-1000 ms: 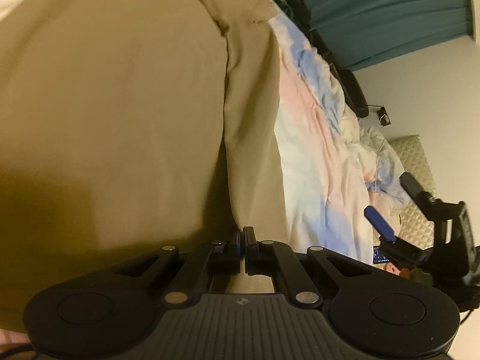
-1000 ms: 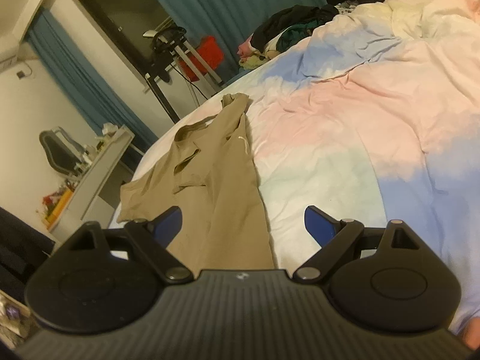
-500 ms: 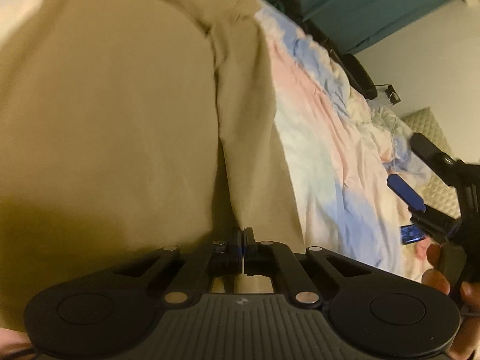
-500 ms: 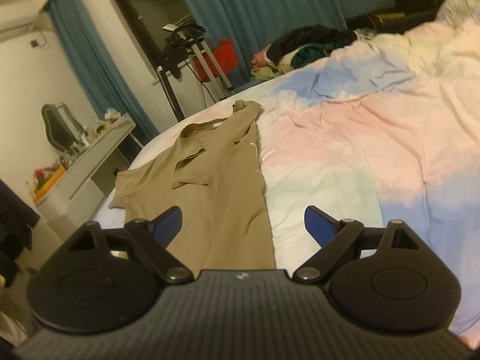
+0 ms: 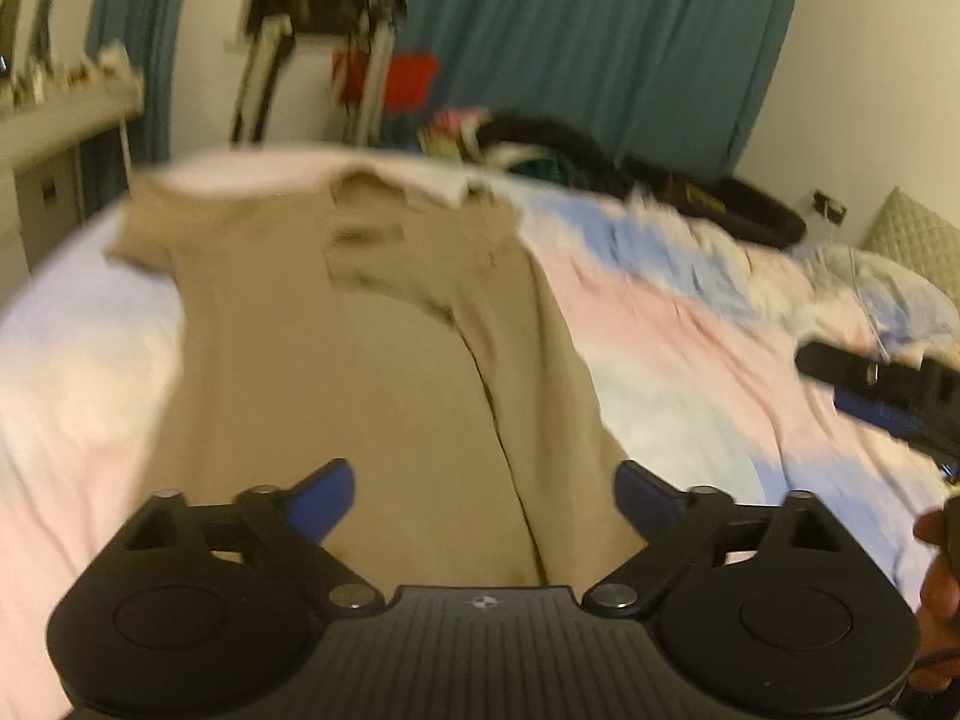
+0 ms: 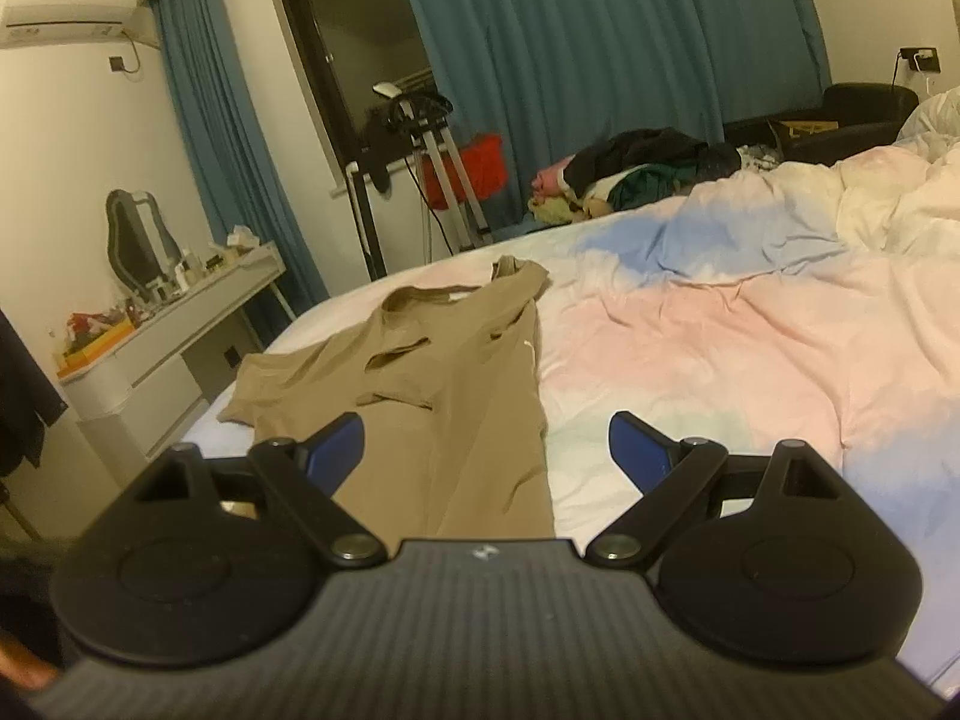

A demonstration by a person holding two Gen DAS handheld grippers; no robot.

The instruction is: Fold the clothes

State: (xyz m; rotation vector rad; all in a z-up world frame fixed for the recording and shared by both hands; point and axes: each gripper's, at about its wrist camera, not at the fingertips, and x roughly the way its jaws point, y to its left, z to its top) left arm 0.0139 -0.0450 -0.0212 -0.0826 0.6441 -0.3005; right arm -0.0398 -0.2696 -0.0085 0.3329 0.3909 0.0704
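Both blue-padded fingers of the left gripper [image 5: 483, 501] are swinging apart, with nothing pinched between them; the tan shirt [image 5: 360, 372] lies flat below on the pastel bedsheet [image 5: 690, 372]. Fingers of the right gripper [image 6: 485, 456] stand spread wide and empty, above the shirt's right edge. The shirt runs lengthwise up the bed, one side folded inward over the body, collar toward the far end. A heap of dark clothes [image 6: 648, 162] sits at the bed's far side, before the blue curtain [image 6: 600, 60]. Both grippers tilt slightly downward; in the left view the right gripper shows at the right edge, a hand [image 5: 936, 588] beneath it.
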